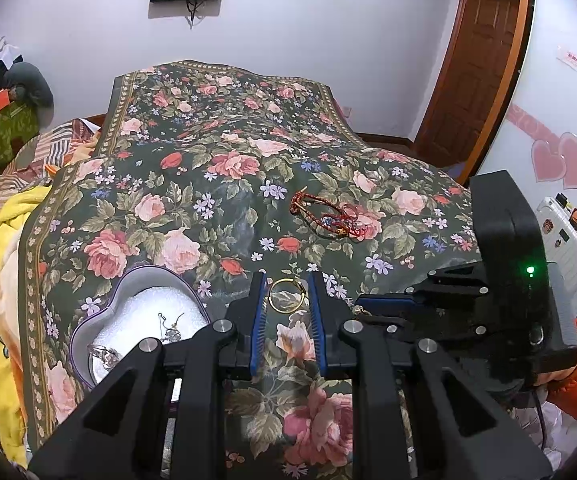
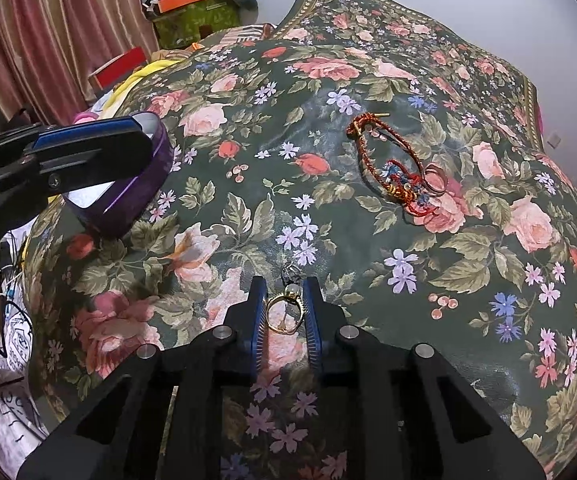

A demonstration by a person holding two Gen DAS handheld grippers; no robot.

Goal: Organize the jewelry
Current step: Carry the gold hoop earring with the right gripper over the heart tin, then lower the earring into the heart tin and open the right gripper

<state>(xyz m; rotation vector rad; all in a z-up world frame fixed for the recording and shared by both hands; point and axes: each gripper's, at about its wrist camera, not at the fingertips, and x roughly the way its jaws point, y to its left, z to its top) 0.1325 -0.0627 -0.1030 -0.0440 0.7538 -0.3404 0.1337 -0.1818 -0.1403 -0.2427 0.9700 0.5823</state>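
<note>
Heart-shaped box (image 1: 73,344): sits open near the left edge of the bed, on its near side. It is lined with white foam (image 1: 148,312) and already holds a few silver pieces (image 1: 170,332). The lining seems meant to cushion small items and stop them sliding, so this is probably where the sorted jewelry goes.

Left tongs (image 1: 287,300): narrowed around a thin gold hoop (image 1: 285,311). The hoop spans the gap and appears to touch both blue pads, so I judge it pinched by its rim, not lying loose. The right wrist view shows these tongs poised over the box, which fits a drop onto the foam.

Right tongs (image 2: 285,308): clenched on a gold ring (image 2: 291,291) with a pale stone. The band sits crosswise between the pads, low over the floral bedspread (image 2: 408,320) near the bed's near edge. Gripping the band from both sides keeps the stone clear of the pads. A small silvery bit shows just beyond the ring, but I cannot tell what it is.

Braided red bracelet (image 2: 402,188): lies loose toward the middle of the bed, right of both tongs and well apart from the box, not yet gathered.

Likely reason for the layout: each tool carries one small piece, so two items can be moved to the box without tangling.
</note>
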